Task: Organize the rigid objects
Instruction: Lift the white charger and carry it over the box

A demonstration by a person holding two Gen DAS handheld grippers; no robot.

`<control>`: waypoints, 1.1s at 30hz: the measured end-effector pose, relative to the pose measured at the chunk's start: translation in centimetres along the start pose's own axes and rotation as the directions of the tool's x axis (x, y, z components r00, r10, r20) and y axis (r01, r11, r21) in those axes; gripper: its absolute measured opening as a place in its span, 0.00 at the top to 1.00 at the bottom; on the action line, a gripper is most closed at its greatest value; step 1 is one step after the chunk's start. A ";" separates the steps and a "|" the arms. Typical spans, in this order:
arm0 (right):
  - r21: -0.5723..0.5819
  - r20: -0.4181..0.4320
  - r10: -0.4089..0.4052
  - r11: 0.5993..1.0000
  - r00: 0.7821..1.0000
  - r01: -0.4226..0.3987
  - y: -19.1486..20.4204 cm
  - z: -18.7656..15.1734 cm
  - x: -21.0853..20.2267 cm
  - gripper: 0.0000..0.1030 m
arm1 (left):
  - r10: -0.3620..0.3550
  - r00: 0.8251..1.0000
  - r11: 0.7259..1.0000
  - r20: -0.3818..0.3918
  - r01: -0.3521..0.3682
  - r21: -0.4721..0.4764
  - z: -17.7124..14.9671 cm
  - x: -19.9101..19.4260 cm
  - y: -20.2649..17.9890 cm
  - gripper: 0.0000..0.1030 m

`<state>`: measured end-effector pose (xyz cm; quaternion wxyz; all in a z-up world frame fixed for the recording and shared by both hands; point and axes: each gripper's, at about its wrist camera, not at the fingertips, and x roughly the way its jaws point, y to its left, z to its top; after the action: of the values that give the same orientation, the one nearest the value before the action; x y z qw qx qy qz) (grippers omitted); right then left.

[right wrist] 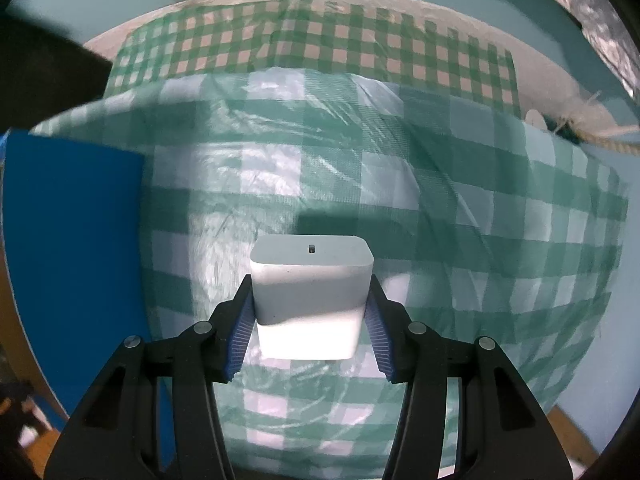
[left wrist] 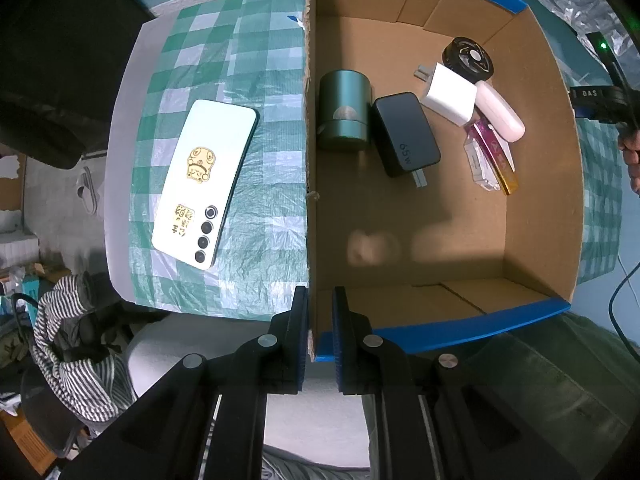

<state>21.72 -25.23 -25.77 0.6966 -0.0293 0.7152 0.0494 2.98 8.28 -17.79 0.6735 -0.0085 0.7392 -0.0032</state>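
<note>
My left gripper clamps the box wall to steady it; my right gripper pinches a white block for packing.

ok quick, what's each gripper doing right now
left gripper: shut on the cardboard box wall
right gripper: shut on a white block

On the tablecloth the phone lies left of the cardboard box, in which canister, black charger, white plug and round fan sit side by side toward the far right corner.
</note>
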 end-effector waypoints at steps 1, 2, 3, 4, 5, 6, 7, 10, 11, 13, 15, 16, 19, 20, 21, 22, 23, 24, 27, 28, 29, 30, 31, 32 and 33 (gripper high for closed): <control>-0.011 0.003 -0.005 1.000 1.000 0.005 0.1 -0.2 -0.2 0.50 | 0.000 1.000 1.000 -0.001 0.000 0.002 0.0 0.0 0.0 0.90; -0.027 0.007 -0.008 1.000 1.000 0.008 0.3 -0.4 -0.4 0.50 | 0.000 1.000 1.000 -0.001 0.000 0.004 0.0 0.0 -0.1 0.90; -0.038 0.010 -0.009 0.999 1.000 0.009 0.5 -0.6 -0.6 0.50 | 0.001 1.000 1.000 -0.002 -0.001 0.005 0.0 0.1 -0.1 0.90; -0.050 0.015 -0.009 0.999 1.000 0.009 0.6 -0.8 -0.9 0.50 | 0.001 1.000 1.000 -0.002 -0.001 0.007 0.0 0.1 -0.1 0.90; -0.057 0.019 -0.008 0.998 1.000 0.009 0.8 -1.0 -1.0 0.50 | 0.001 1.000 1.000 -0.002 -0.001 0.007 0.0 0.1 -0.1 0.90; -0.067 0.021 -0.006 0.998 1.000 0.007 1.0 -1.3 -1.3 0.50 | 0.001 1.000 1.000 -0.002 -0.001 0.008 0.0 0.1 -0.1 0.90; -0.076 0.022 -0.005 0.997 1.000 0.007 1.2 -1.5 -1.5 0.50 | 0.001 1.000 1.000 -0.002 -0.001 0.009 0.0 0.1 -0.2 0.90; -0.118 0.033 -0.003 0.993 0.999 0.007 2.1 -2.1 -2.7 0.50 | 0.002 1.000 1.000 -0.001 -0.002 0.012 0.0 0.0 -0.2 0.90; -0.129 0.039 0.000 0.992 0.999 0.005 2.4 -2.3 -3.1 0.50 | 0.002 1.000 1.000 0.000 -0.002 0.013 0.0 0.0 -0.2 0.90; -0.152 0.050 0.010 0.988 0.999 -0.002 3.1 -2.7 -3.9 0.50 | 0.003 1.000 1.000 -0.001 -0.003 0.016 0.0 0.0 -0.3 0.90; -0.176 0.064 0.028 0.984 0.998 -0.016 3.9 -3.1 -5.0 0.50 | 0.005 1.000 1.000 0.000 -0.005 0.018 0.0 0.0 -0.3 0.90; -0.189 0.070 0.036 0.982 0.997 -0.022 4.3 -3.2 -5.6 0.50 | 0.005 1.000 1.000 0.000 -0.005 0.018 0.1 0.0 -0.3 0.90; -0.225 0.088 0.055 0.974 0.995 -0.034 5.5 -3.7 -7.0 0.50 | 0.005 1.000 1.000 0.000 -0.005 0.019 0.1 0.0 -0.3 0.90; -0.240 0.093 0.061 0.970 0.994 -0.037 6.1 -3.8 -7.5 0.50 | 0.006 1.000 1.000 0.000 -0.006 0.019 0.1 0.0 -0.3 0.90; -0.258 0.098 0.070 0.965 0.993 -0.042 6.7 -4.0 -8.0 0.50 | 0.006 1.000 1.000 0.001 -0.006 0.020 0.1 0.0 -0.3 0.90; -0.270 0.102 0.076 0.962 0.992 -0.046 7.1 -4.1 -8.4 0.50 | 0.006 1.000 1.000 0.001 -0.006 0.020 0.1 0.0 -0.3 0.90; -0.289 0.106 0.085 0.956 0.991 -0.051 7.9 -4.2 -9.0 0.50 | 0.006 1.000 1.000 0.001 -0.006 0.020 0.1 0.0 -0.3 0.90; -0.302 0.109 0.092 0.952 0.990 -0.055 8.4 -4.3 -9.3 0.50 | 0.006 1.000 1.000 0.001 -0.006 0.020 0.1 0.0 -0.3 0.90; -0.347 0.115 0.113 0.935 0.987 -0.066 10.1 -4.6 -10.3 0.50 | 0.006 1.000 1.000 0.001 -0.006 0.021 0.1 0.0 -0.3 0.90; -0.363 0.120 0.116 0.930 0.986 -0.066 10.8 -4.6 -10.7 0.50 | 0.006 1.000 1.000 0.001 -0.006 0.021 0.1 0.0 -0.3 0.90; -0.376 0.122 0.116 0.924 0.986 -0.062 11.2 -4.5 -10.9 0.50 | 0.005 1.000 1.000 0.002 -0.005 0.021 0.1 0.0 -0.3 0.90; -0.389 0.123 0.115 0.919 0.986 -0.059 11.6 -4.6 -11.0 0.50 | 0.005 1.000 1.000 0.002 -0.005 0.020 0.1 0.0 -0.3 0.90; -0.402 0.125 0.115 0.914 0.985 -0.056 12.0 -4.6 -11.2 0.50 | 0.005 1.000 1.000 0.002 -0.005 0.021 0.1 0.0 -0.3 0.90; -0.416 0.126 0.115 0.908 0.985 -0.052 12.5 -4.6 -11.3 0.50 | 0.005 1.000 1.000 0.002 -0.005 0.021 0.1 0.0 -0.3 0.90; -0.434 0.124 0.114 0.900 0.986 -0.050 13.1 -4.6 -11.4 0.50 | 0.005 1.000 1.000 0.002 -0.005 0.020 0.1 0.0 -0.3 0.90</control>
<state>15.96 -13.06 -13.90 0.7209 -0.1480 0.6342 0.2369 3.07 7.99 -17.76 0.6741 0.0002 0.7386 -0.0092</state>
